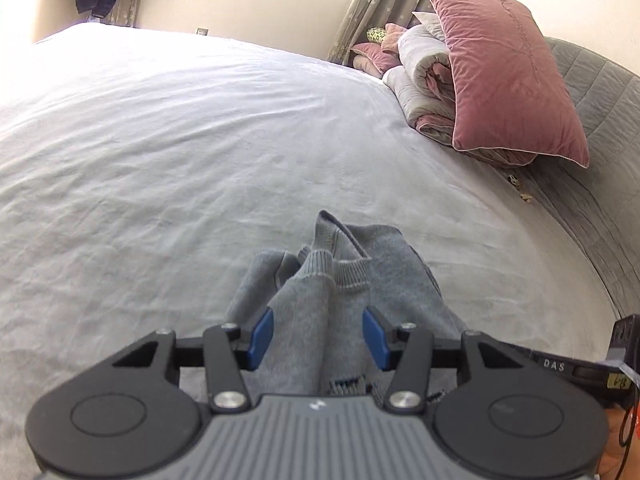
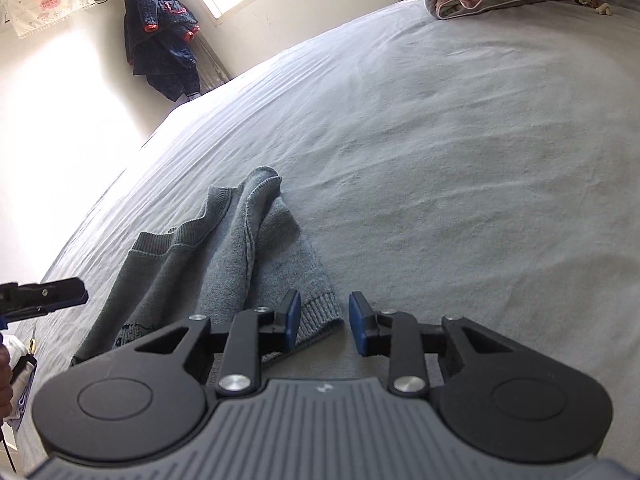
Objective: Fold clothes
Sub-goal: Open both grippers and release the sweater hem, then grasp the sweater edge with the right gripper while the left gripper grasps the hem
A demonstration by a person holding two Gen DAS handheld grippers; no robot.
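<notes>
A grey knit sweater (image 1: 340,292) lies crumpled on the white bed sheet (image 1: 160,160). In the left wrist view my left gripper (image 1: 318,338) is open, its blue pads either side of a raised fold of the sweater, not closed on it. In the right wrist view the sweater (image 2: 224,256) lies left of centre, ribbed hem toward me. My right gripper (image 2: 324,322) is open, its left pad over the hem corner, its right pad over bare sheet. The left gripper's tip (image 2: 48,294) shows at the left edge.
A pink pillow (image 1: 508,76) leans on a folded grey-and-pink quilt (image 1: 424,80) at the bed's far right, by a grey headboard (image 1: 600,120). Dark clothes (image 2: 160,40) hang in the room corner beside a window. The sheet (image 2: 440,140) stretches wide beyond the sweater.
</notes>
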